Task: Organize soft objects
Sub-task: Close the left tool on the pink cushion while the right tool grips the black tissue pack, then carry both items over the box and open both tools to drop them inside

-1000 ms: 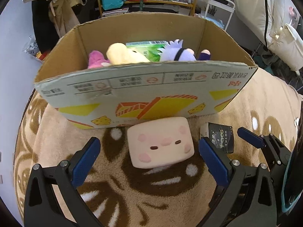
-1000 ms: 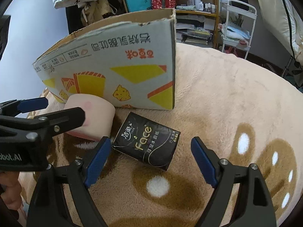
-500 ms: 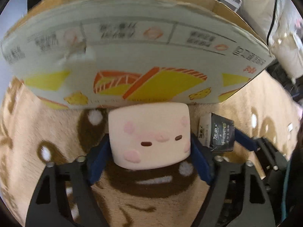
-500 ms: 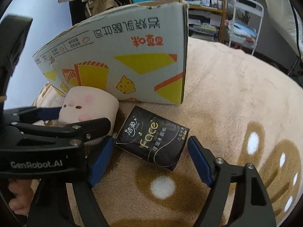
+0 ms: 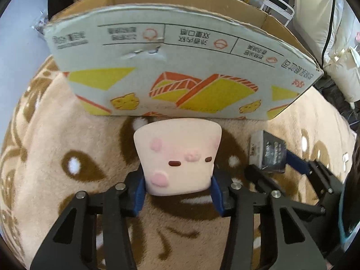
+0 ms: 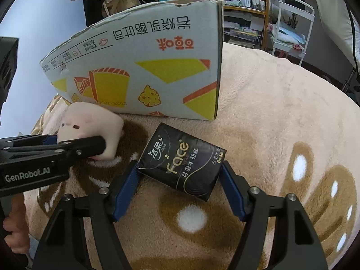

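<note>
Plush beige blanket [image 5: 56, 139], brown-patterned, underlies everything. We find the left gripper [image 5: 177, 189] closing, its blue pads pressed into the soft pink block toy [image 5: 177, 155] — squashed narrower between them. The right gripper [image 6: 180, 177] is also closing, pads touching the glossy black tissue pack [image 6: 182, 162]. Ahead of both stands the printed cardboard box [image 5: 180, 67].
</note>
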Tool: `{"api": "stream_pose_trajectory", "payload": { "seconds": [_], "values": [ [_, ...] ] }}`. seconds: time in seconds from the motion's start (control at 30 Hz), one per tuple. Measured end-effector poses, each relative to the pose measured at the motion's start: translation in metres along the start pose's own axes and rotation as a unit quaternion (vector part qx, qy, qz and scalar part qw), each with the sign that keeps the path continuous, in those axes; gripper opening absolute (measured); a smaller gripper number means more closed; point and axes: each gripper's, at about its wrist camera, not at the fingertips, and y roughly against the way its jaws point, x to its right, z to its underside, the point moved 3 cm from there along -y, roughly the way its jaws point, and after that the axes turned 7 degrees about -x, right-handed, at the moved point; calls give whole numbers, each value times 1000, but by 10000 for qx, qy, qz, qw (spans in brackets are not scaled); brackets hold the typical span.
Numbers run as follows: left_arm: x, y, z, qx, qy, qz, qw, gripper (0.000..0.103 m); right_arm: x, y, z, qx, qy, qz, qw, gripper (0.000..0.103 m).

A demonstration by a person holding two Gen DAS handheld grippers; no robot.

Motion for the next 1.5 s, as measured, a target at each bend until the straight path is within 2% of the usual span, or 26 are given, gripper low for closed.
{"api": "stream_pose_trajectory", "payload": {
  "seconds": [0.13,0.3,0.4,0.53,0.77,0.9,1.07,1.23,1.4,1.5],
  "values": [
    [-3,14,22,88,9,-80,9999,46,-2,12,0,111,72,166,9998,75],
    [2,31,31,371,-257,-319,9985,46,-5,41,0,396,154,297,9987,75],
    [9,46,38,574,-338,-318,9973,45,-7,60,-1,585,198,351,9975,75],
    [25,77,46,1002,-435,-380,9933,45,-11,90,-1,941,280,349,9946,75],
    [23,131,44,1702,-289,-286,9846,43,-17,135,-6,1443,254,218,9890,75],
    [18,159,40,2218,-356,-451,9734,43,-20,153,-15,1695,304,219,9848,75],
    [21,194,24,2890,-501,-730,9532,43,-18,173,-33,1945,204,-2,9807,75],
    [17,218,1,3233,-424,-608,9434,43,-23,189,-60,2223,404,99,9741,75],
    [23,232,-25,3541,-630,-834,9294,44,-29,198,-91,2494,536,164,9668,75],
    [19,233,-42,3581,-511,-735,9294,44,-31,198,-104,2585,550,195,9642,75]
  ]
}}
